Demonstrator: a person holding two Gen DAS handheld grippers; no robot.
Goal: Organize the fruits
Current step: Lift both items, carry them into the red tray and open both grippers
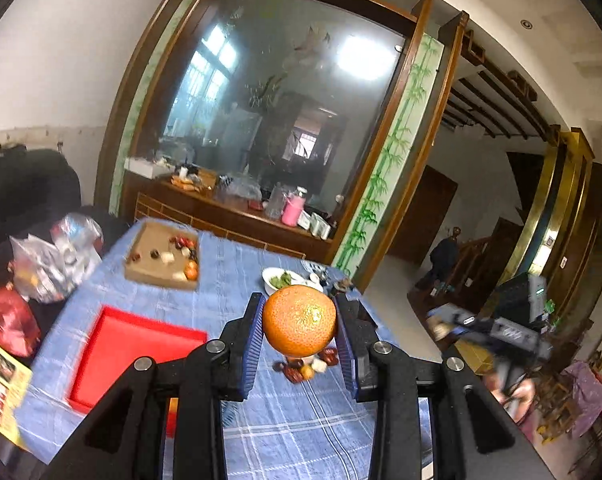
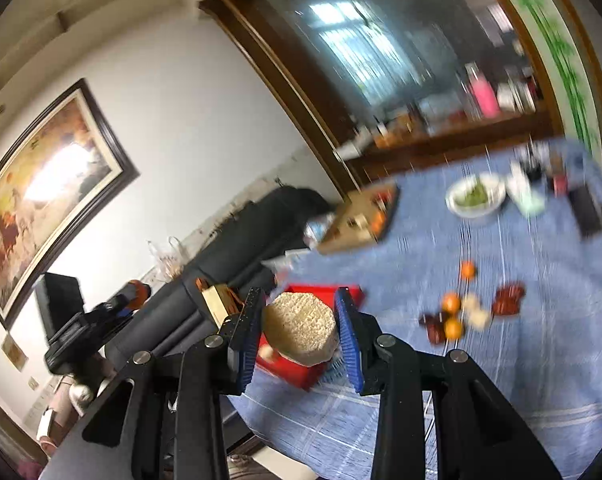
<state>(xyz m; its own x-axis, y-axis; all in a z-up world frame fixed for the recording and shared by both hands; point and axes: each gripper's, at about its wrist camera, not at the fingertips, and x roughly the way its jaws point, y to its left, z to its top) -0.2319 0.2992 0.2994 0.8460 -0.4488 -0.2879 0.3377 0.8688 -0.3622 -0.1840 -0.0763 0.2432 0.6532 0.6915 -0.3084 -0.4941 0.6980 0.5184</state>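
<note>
My left gripper [image 1: 299, 324] is shut on an orange [image 1: 299, 320] and holds it in the air above the blue checked tablecloth [image 1: 301, 432]. My right gripper [image 2: 301, 326] is shut on a beige puffed rice cake [image 2: 301, 328], held above the red tray [image 2: 297, 368] at the table's left side. The red tray also shows in the left wrist view [image 1: 133, 348]. A small pile of oranges, dark red dates and pale pieces [image 2: 465, 316] lies loose on the cloth; part of it shows under the held orange [image 1: 307, 364].
A cardboard tray [image 1: 161, 256] with several snacks stands at the table's far left corner. A white bowl of greens [image 2: 475, 198] and small cups stand at the far side. Plastic bags [image 1: 53, 260] and a dark sofa lie left of the table.
</note>
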